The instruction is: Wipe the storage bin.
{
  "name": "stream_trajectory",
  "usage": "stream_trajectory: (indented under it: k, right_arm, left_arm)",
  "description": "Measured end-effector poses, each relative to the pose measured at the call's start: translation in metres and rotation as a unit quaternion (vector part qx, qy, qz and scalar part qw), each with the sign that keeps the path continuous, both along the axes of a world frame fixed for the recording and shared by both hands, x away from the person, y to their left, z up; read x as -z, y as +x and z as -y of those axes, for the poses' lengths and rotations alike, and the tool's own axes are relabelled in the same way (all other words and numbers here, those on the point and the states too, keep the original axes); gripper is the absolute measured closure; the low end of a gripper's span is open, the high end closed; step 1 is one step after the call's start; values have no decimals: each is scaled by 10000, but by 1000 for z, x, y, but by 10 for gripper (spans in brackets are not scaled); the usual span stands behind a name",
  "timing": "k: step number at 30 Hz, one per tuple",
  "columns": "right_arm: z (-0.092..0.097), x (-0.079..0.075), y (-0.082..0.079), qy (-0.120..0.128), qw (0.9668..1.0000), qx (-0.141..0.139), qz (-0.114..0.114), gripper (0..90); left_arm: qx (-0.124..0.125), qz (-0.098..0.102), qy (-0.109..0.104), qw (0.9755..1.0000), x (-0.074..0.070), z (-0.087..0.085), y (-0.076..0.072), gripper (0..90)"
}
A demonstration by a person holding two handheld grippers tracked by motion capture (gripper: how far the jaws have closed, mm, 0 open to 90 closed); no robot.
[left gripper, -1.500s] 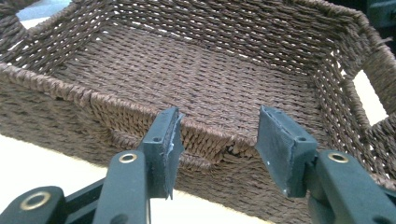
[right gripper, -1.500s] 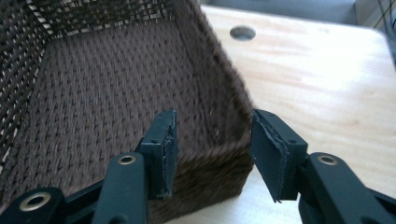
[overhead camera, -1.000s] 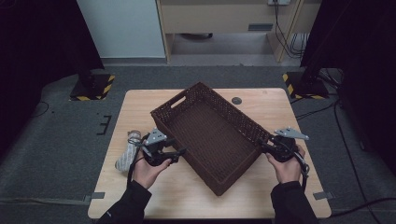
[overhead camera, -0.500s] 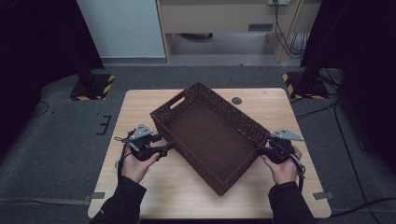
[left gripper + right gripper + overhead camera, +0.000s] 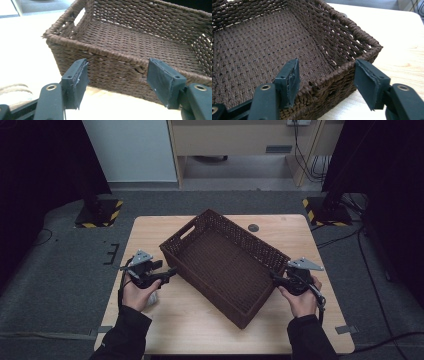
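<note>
Our wicker basket [image 5: 225, 265] sits on the tabletop [image 5: 200, 330]. We have just been opening both grippers' fingers, nothing between them; the placing looks done.

Dark brown woven basket [image 5: 225, 265], rectangular, empty, upright, angled diagonally on table centre.

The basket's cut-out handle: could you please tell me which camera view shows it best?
The high view: the basket shows whole, the cut-out handle open in its far-left end wall. The left gripper view catches that handle slantwise at the top edge. The right gripper view gives the basket's floor and a near corner.
</note>
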State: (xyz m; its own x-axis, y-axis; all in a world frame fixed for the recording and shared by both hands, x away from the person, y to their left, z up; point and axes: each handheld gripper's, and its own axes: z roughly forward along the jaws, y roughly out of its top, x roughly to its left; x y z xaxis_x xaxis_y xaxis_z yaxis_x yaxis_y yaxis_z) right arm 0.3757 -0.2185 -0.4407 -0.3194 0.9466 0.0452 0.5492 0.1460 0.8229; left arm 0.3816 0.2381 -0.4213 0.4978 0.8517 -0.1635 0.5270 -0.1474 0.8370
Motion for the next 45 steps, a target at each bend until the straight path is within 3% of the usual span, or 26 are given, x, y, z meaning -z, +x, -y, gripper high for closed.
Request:
stream_trajectory:
  k: [8,14,17,25,31,35,38,42,45]
  right_arm:
    - [6,4,11,-29,9999,44,127,410]
    - [-1,-1,-1,3,9999,-100,26,402]
    - [-2,2,-1,-27,10000,-30,42,421]
    - [3,5,10,-96,9998,3,156,451]
    - [4,0,5,-39,9997,-100,218,443]
    - [0,-6,-3,15,9995,-193,235,436]
    - [-5,-4,-5,8,9998,-199,86,432]
    - [-8,-1,-4,-240,9996,-120,100,487]
    - [-5,1,1,-254,9995,-69,160,507]
  left_arm:
    - [-171,-17,-2,9999,-1,-14,7,319]
    - [-295,27,115,9995,-3,-23,16,320]
    - [-298,18,189,9994,-3,-25,22,321]
    - [-264,-25,237,9994,1,-22,43,330]
    - [-286,40,382,9989,5,-17,57,365]
    - [-324,-82,392,9987,12,-16,63,408]
    - [-279,-166,253,9992,14,-18,64,449]
    - [-251,-242,238,9991,13,-18,61,471]
    - [-202,-290,321,9989,11,-18,60,494]
